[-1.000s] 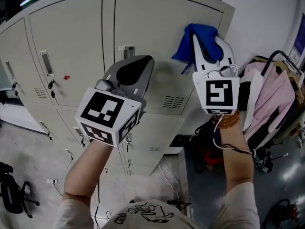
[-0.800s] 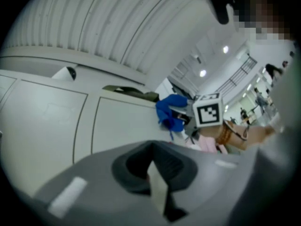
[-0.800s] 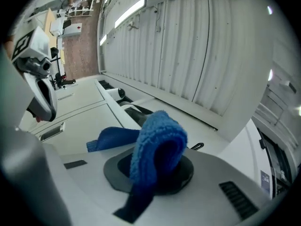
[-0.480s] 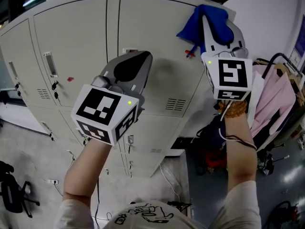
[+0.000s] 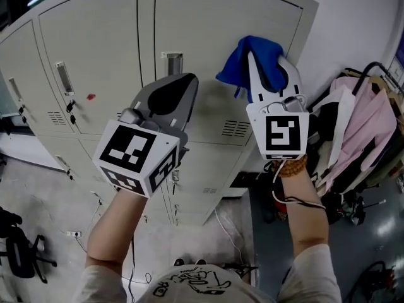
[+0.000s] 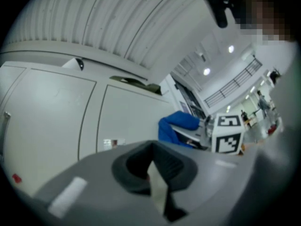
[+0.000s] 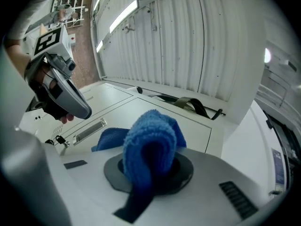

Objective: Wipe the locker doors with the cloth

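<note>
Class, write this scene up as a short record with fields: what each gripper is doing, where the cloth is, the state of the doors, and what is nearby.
Right gripper: shut on the blue cloth
Left gripper: jaws together, nothing held
Cloth position: held up at the upper right locker door; contact not certain
Locker doors: pale grey, shut
Nearby: pink garment hanging to the right
</note>
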A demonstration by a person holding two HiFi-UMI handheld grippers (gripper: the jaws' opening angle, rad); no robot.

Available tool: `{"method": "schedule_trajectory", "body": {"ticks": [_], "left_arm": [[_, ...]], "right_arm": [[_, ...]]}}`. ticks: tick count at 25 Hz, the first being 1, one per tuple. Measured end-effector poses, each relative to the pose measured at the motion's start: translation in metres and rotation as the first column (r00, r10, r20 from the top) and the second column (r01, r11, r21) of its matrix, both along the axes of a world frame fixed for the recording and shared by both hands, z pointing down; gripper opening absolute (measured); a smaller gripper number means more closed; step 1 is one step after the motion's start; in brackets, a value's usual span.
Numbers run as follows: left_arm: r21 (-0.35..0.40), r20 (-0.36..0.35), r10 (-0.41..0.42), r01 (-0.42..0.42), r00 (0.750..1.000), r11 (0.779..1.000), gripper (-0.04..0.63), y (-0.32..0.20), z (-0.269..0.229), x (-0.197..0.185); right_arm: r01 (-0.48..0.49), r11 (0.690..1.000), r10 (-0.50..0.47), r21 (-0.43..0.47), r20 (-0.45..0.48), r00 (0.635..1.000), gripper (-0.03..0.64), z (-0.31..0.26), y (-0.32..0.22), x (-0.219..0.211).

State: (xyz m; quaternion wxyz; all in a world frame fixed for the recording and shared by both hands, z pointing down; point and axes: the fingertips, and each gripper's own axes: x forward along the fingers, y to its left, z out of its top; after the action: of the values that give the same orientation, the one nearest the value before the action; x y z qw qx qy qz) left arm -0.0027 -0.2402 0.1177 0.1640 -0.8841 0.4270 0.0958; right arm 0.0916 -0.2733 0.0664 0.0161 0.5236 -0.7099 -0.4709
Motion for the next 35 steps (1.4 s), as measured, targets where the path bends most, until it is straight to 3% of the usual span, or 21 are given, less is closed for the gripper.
{"method": "schedule_trajectory", "body": {"ticks": [7, 12, 18, 24, 28, 35], "left_arm": [[-0.052, -0.008, -0.015, 0.014, 1.000, 0.999, 0.003, -0.001, 0.026, -0.008], [-0.071, -0.026, -0.049, 0.047, 0.998, 0.996, 0.003, 0.008, 0.044, -0.019], [-0.097, -0.040, -0.085, 0.081, 0.996, 0.992, 0.003, 0.033, 0.082, -0.026], [-0.164, -0.094, -0.116, 0.099, 0.989, 0.981, 0.003, 0.078, 0.139, -0.027], [-0.230, -0.097, -0.108, 0.083, 0.989, 0.970, 0.003, 0.089, 0.177, -0.015], [-0.210, -0.078, -0.116, 0.097, 0.990, 0.973, 0.003, 0.087, 0.175, -0.018]], "right_arm": [[0.025, 0.998, -0.025, -0.056, 0.006, 1.000, 0.032, 0.052, -0.003, -0.017], [0.165, 0.979, -0.145, -0.118, 0.164, 0.976, 0.031, 0.065, 0.021, -0.025], [0.323, 0.921, -0.242, -0.220, 0.326, 0.914, 0.031, 0.107, 0.081, -0.027], [0.464, 0.821, -0.257, -0.332, 0.510, 0.821, 0.031, 0.170, 0.146, -0.028], [0.530, 0.749, -0.234, -0.397, 0.590, 0.773, 0.031, 0.207, 0.159, -0.027], [0.549, 0.732, -0.239, -0.404, 0.602, 0.762, 0.031, 0.207, 0.159, -0.025]]}}
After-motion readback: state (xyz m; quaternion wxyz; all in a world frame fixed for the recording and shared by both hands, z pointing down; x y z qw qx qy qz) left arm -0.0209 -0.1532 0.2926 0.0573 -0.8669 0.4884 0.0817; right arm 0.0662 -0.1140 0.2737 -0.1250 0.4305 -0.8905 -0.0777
